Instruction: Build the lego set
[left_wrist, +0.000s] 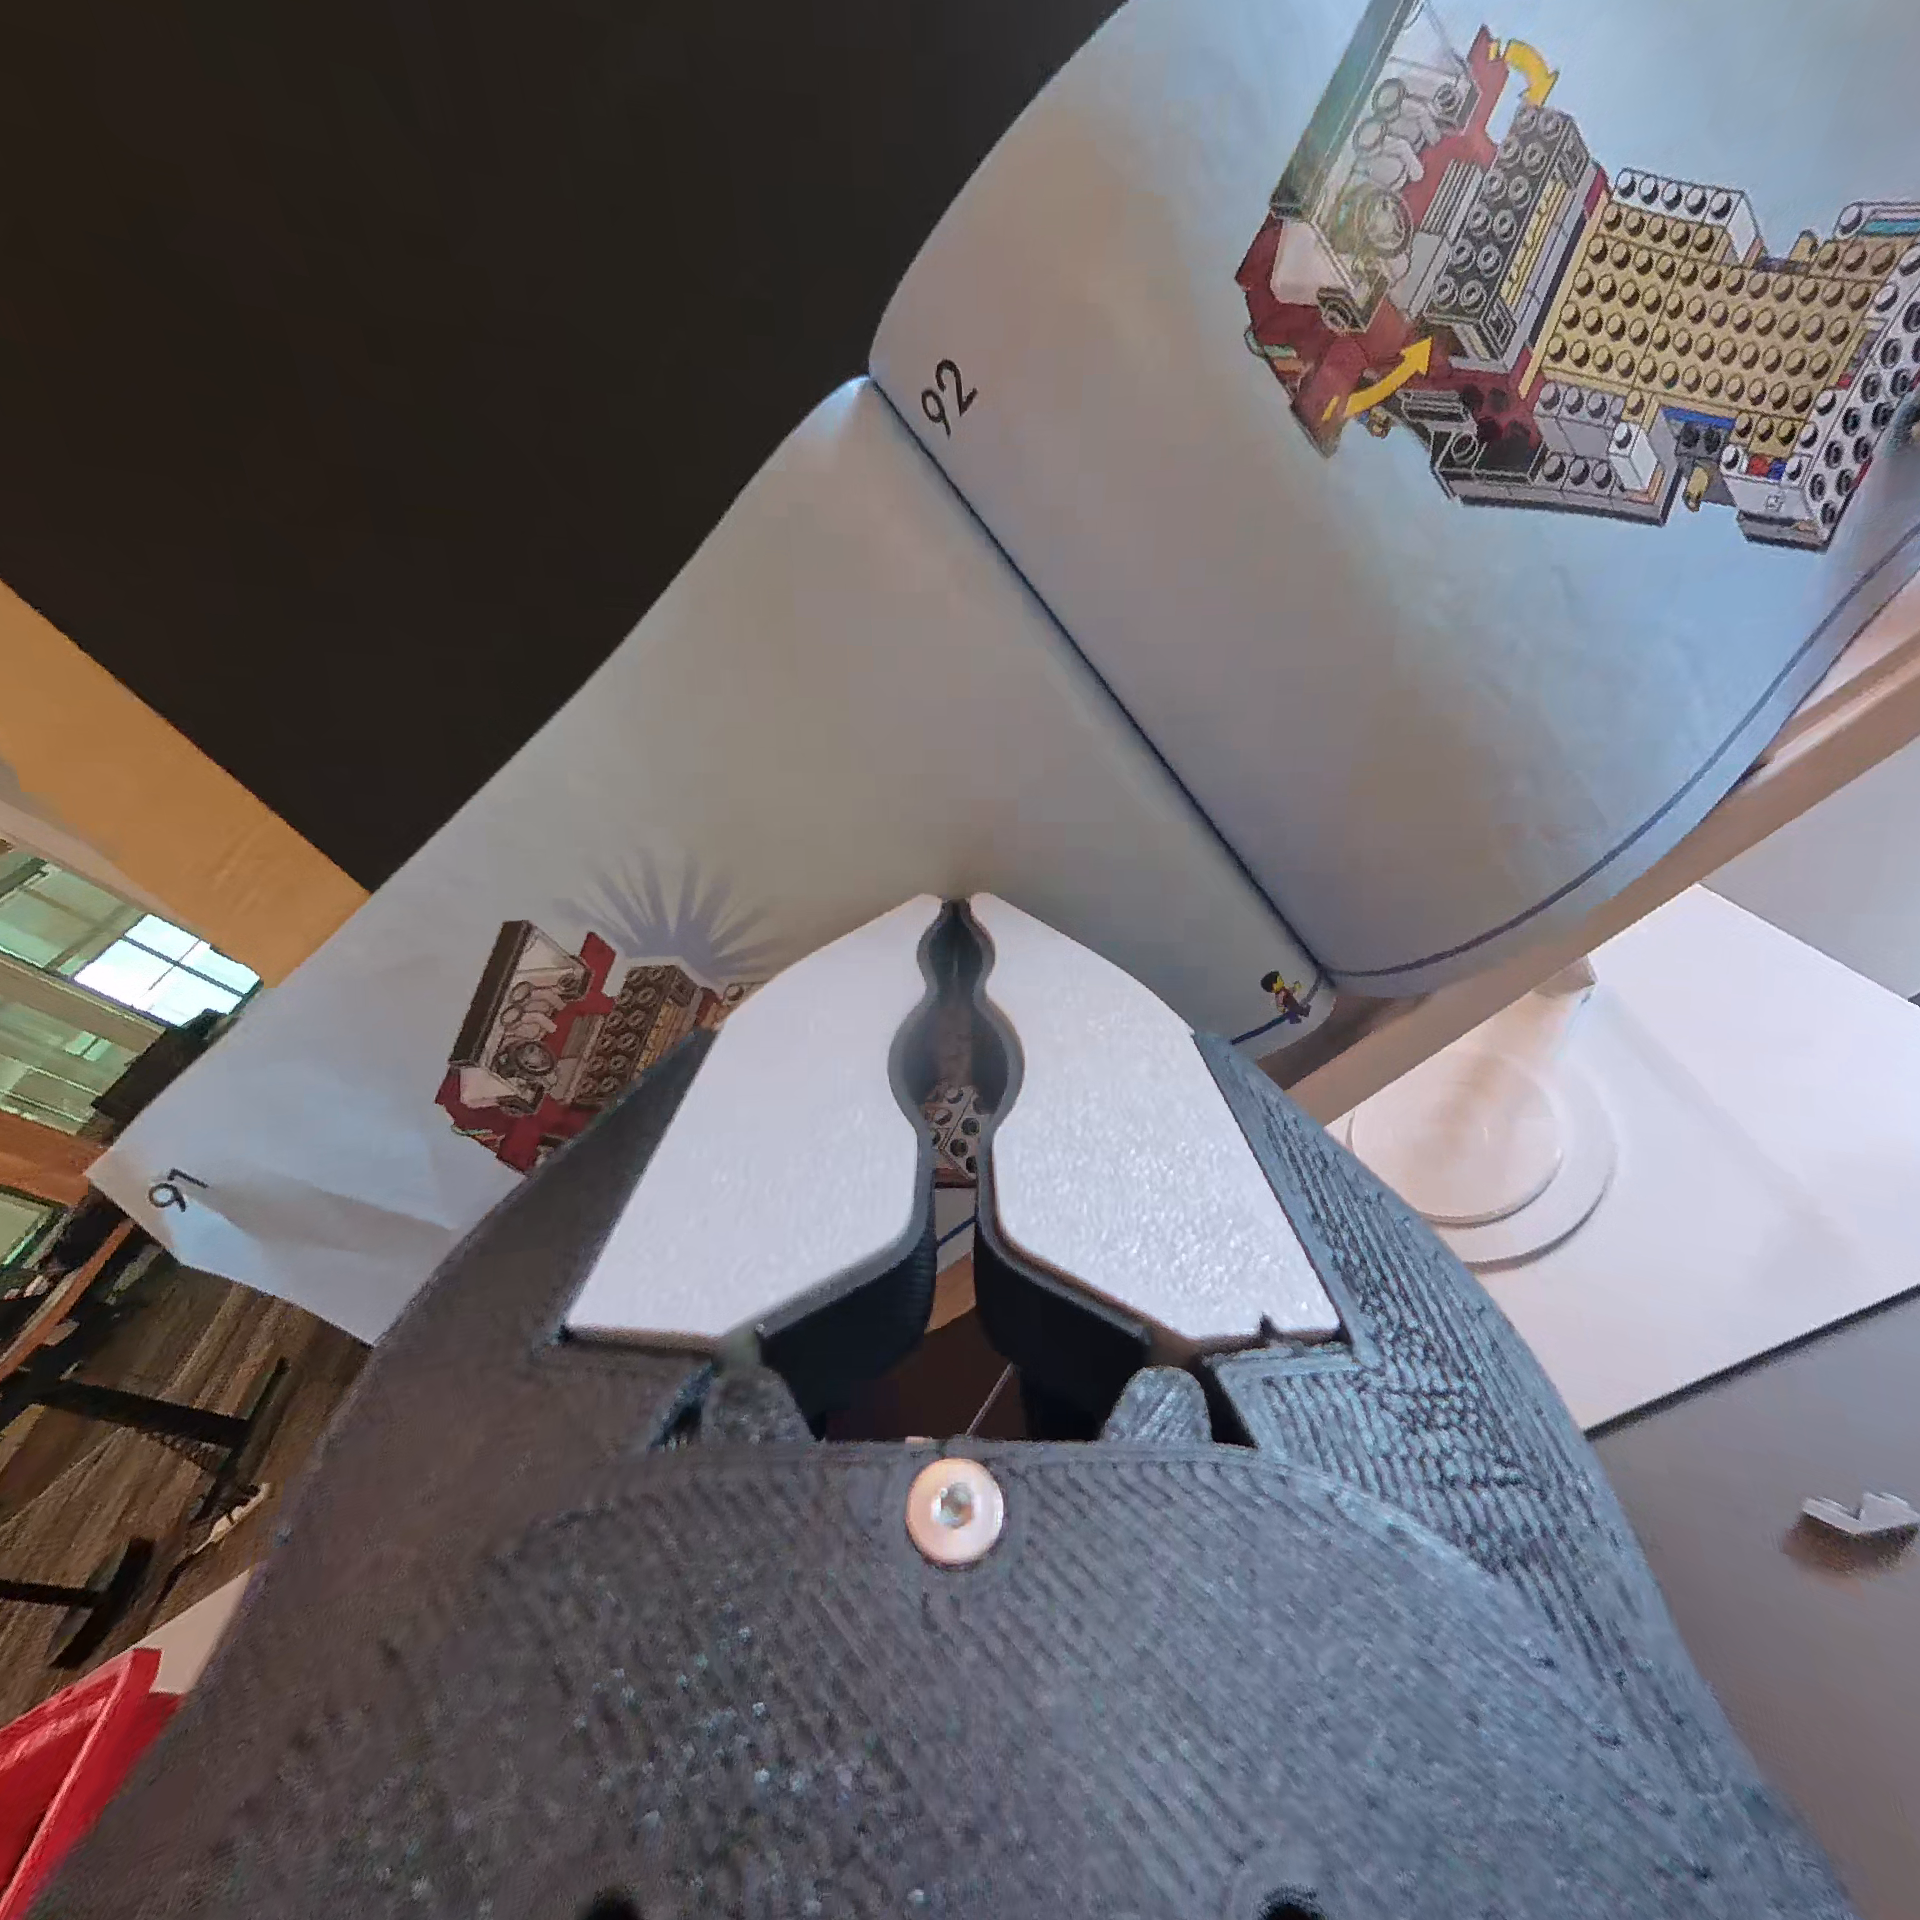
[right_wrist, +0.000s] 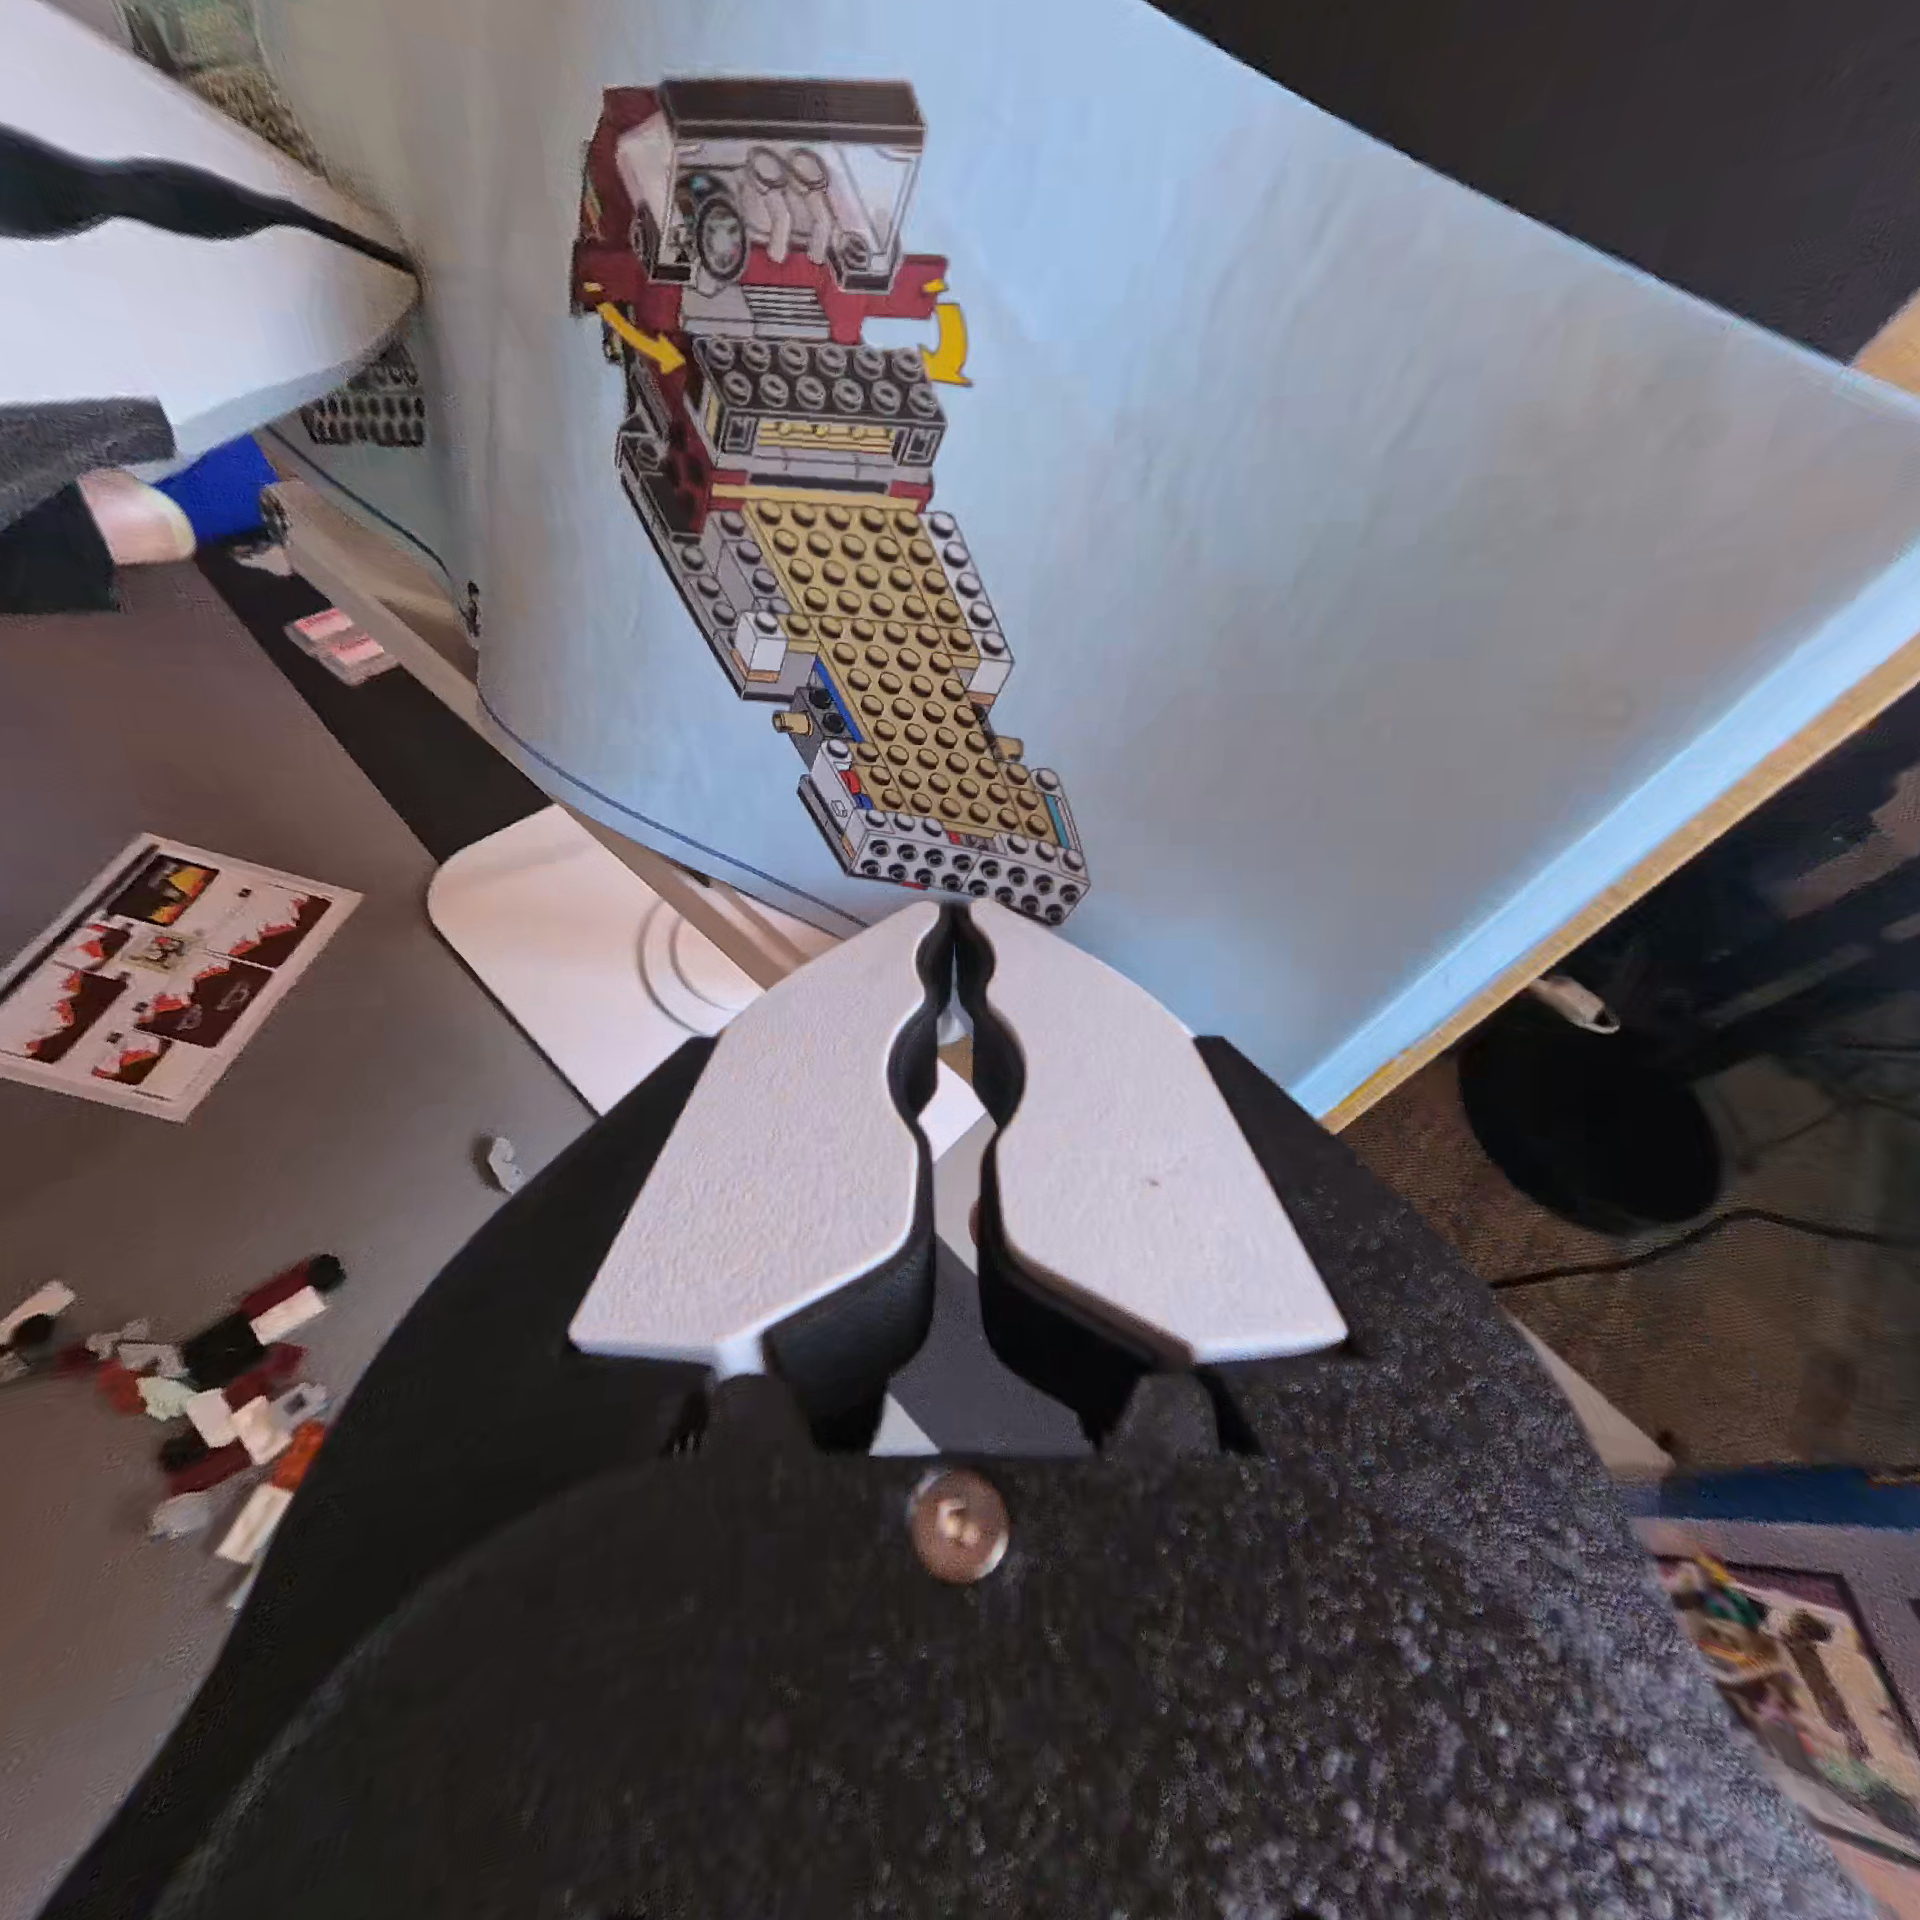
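An open instruction booklet (left_wrist: 1195, 520) stands on a white stand, with pictures of a brick vehicle on both pages. My left gripper (left_wrist: 954, 909) is shut and its tips touch the bulging left page (left_wrist: 727, 727). It also shows in the right wrist view (right_wrist: 260, 239) at the upper left, tip against the booklet. My right gripper (right_wrist: 954, 914) is shut, its tips at the lower edge of the right page (right_wrist: 1299, 520), just under the printed model. I cannot tell whether either pair of tips has paper pinched between them. Loose bricks (right_wrist: 218, 1392) lie on the grey table.
The stand's white base (right_wrist: 582, 935) sits on the table under the booklet and also shows in the left wrist view (left_wrist: 1475, 1143). A printed sheet (right_wrist: 166, 977) lies to the left. A small grey piece (left_wrist: 1860, 1517) lies alone. A person's hand (right_wrist: 135, 520) is at the far left. One gripper's finger ends stand about 15 cm off the other's. The small grey piece (left_wrist: 1860, 1517) lies around 20 cm away from my right fingertips. It is also in sight in the right wrist view (right_wrist: 503, 1164).
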